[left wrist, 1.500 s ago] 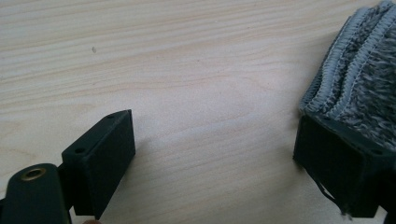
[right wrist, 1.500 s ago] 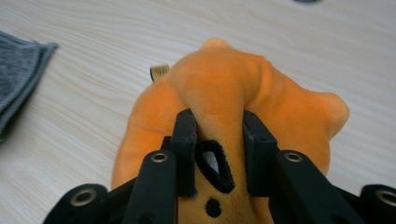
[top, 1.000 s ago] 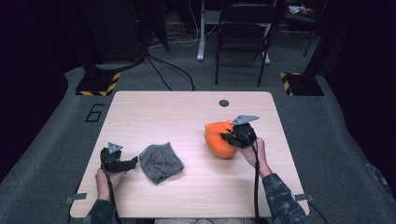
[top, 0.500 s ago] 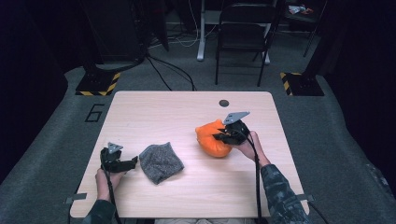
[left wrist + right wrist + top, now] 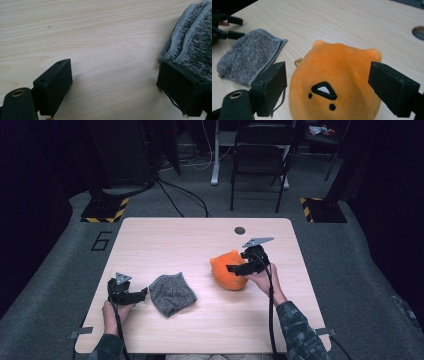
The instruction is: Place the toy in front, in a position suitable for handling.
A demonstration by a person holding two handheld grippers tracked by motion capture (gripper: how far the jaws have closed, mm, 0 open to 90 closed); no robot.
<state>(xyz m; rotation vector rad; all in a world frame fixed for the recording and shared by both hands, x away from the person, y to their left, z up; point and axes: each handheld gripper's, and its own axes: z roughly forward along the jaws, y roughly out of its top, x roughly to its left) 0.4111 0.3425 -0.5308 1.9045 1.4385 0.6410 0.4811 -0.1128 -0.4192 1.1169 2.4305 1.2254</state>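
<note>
An orange plush toy point(image 5: 226, 271) with a small stitched face point(image 5: 323, 90) sits on the wooden table point(image 5: 200, 240), right of centre. My right gripper point(image 5: 235, 269) is open, one jaw on each side of the plush point(image 5: 337, 65), close to its sides. A folded grey fuzzy cloth point(image 5: 171, 293) lies flat at front left. My left gripper point(image 5: 140, 295) rests low on the table just left of the cloth, open point(image 5: 113, 67). Its right jaw is against the hemmed edge of the cloth point(image 5: 192, 45), with bare wood between the jaws.
A dark round cable hole point(image 5: 240, 230) lies near the table's far edge. Beyond the table stand a folding chair point(image 5: 262, 157) and floor cables. The grey cloth point(image 5: 249, 56) lies left of the plush, with the other gripper point(image 5: 224, 27) past it.
The right gripper and the orange plush have shifted a little to the left. The left gripper and the grey cloth have stayed where they were.
</note>
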